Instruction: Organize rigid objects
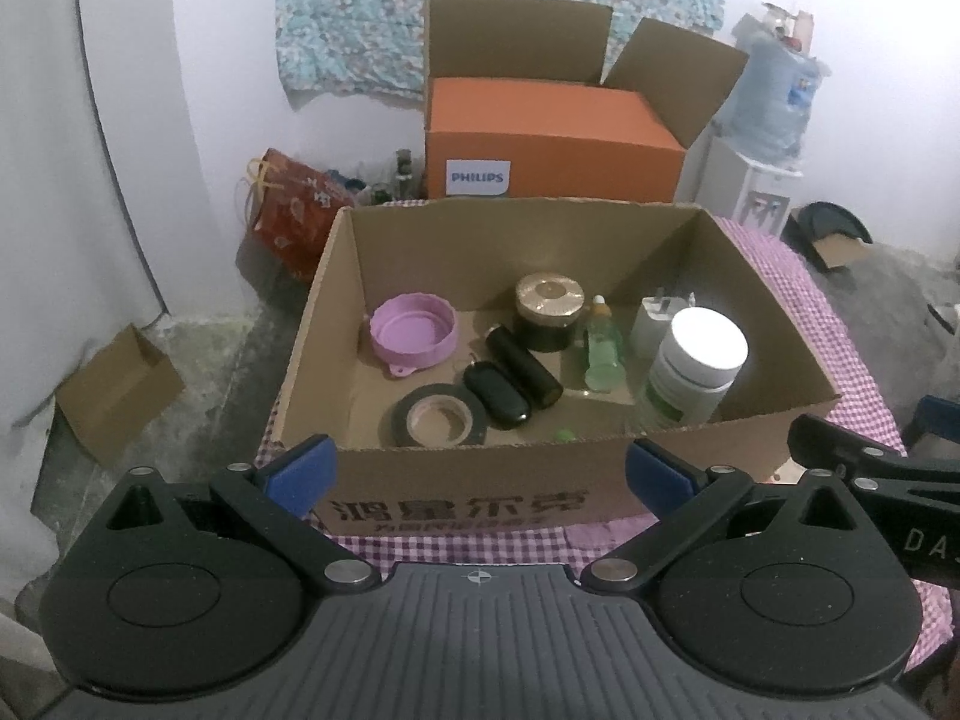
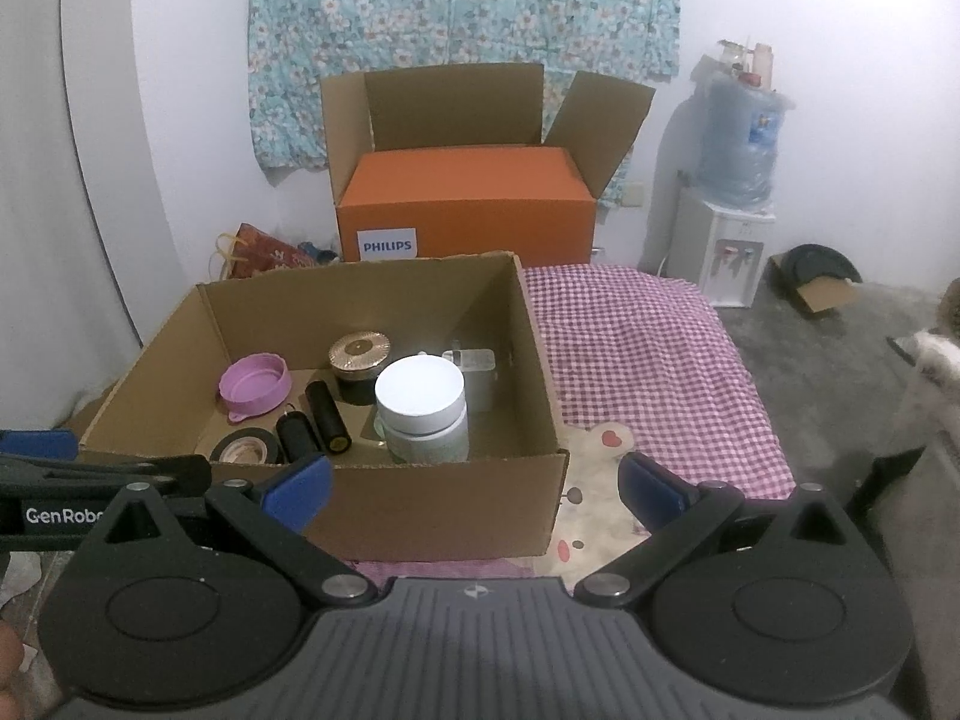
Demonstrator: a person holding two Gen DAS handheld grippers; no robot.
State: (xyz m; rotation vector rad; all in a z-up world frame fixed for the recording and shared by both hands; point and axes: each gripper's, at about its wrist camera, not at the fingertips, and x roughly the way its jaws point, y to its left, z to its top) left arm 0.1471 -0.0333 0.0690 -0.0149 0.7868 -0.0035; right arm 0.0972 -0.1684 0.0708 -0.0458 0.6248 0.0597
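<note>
Left wrist view shows the left hand-held gripper [image 1: 477, 471] hanging spread wide and empty just before the near wall of the cardboard box [image 1: 456, 501], which sits on a bed with a purple checked cover [image 2: 648, 360]. Inside, a white-capped jar [image 1: 693, 366] stands upright in the near right corner, a pink lid [image 1: 413, 333] lies toward the left wall, and a roll of black tape [image 1: 443, 417] rests by the near wall beside a black cylinder [image 1: 525, 367]. The right hand-held gripper [image 2: 477, 489] is likewise parted, holding nothing, off the box's near right corner.
</note>
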